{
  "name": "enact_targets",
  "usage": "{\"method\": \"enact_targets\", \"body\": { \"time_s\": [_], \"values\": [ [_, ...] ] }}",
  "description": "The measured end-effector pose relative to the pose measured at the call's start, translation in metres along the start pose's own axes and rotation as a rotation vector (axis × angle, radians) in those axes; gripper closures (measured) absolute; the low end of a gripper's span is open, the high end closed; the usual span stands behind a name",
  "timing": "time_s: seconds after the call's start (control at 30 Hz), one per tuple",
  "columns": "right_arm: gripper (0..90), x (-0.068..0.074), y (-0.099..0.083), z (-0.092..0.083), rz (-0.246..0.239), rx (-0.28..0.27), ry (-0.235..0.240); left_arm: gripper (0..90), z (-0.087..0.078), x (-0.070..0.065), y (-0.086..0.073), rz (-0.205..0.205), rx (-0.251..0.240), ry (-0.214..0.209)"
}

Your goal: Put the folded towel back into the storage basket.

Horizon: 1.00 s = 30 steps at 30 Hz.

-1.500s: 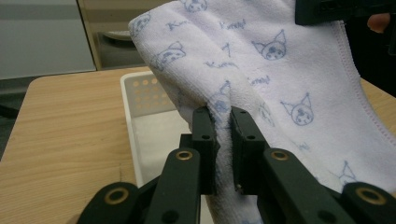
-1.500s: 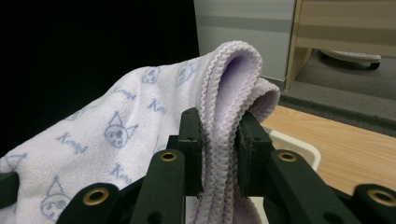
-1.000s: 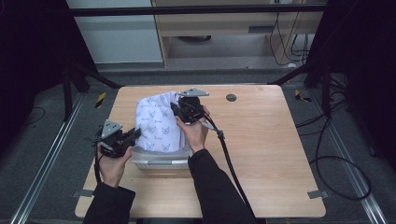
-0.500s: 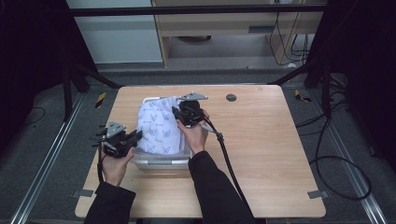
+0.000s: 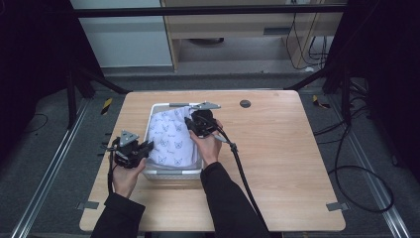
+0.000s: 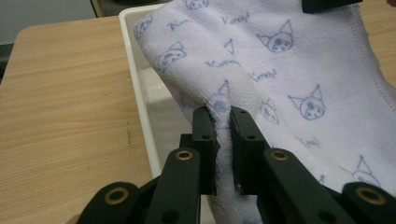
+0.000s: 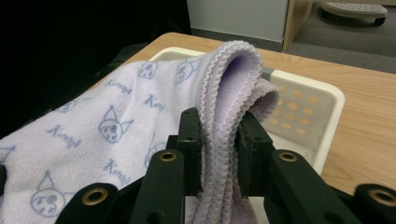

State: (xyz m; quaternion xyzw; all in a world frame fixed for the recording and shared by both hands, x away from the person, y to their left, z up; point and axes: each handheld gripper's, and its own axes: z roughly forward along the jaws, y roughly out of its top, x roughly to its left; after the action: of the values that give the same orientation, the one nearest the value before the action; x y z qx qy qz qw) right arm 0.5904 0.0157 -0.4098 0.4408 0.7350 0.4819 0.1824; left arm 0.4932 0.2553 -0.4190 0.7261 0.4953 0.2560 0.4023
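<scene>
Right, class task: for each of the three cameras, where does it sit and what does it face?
High view: above the table, looking down; both forearms, left tongs and right tongs show.
Left gripper view: rides the left tongs, facing the towel they pinch.
Right gripper view: rides the right tongs, facing the folded hem they pinch.
All three show the towel and white basket.

towel (image 5: 171, 139) drapes over most of the bin (image 5: 173, 173), covering its mouth; a strip of bin floor shows along the left wall. bare table (image 5: 282, 163) right of the bin, crossed by the right gripper's cable (image 5: 242, 171). small black disc (image 5: 244, 103) near the far edge.
</scene>
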Motion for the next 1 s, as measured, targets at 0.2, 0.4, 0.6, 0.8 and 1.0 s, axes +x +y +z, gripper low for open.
{"method": "enact_targets", "body": {
  "time_s": [0.2,0.4,0.6,0.8,1.0],
  "values": [
    [73.6,-0.002,-0.006,0.004,-0.004,0.016,-0.007,80.9,0.004,0.000,-0.002,-0.002,0.011,0.004],
    [70.8,-0.004,-0.010,0.006,-0.033,0.050,-0.027,78.3,0.009,-0.003,-0.003,0.016,0.036,0.014],
    [55.7,-0.011,-0.015,0.005,-0.071,0.067,-0.036,70.4,0.006,-0.002,-0.003,0.016,0.012,0.043],
    [43.6,-0.017,-0.014,-0.012,-0.073,0.023,-0.017,65.9,-0.003,0.002,0.000,-0.009,-0.033,0.016],
    [28.5,-0.028,-0.013,-0.044,-0.064,-0.056,-0.004,58.3,-0.012,0.002,0.003,-0.008,-0.062,-0.015]
  ]
}}
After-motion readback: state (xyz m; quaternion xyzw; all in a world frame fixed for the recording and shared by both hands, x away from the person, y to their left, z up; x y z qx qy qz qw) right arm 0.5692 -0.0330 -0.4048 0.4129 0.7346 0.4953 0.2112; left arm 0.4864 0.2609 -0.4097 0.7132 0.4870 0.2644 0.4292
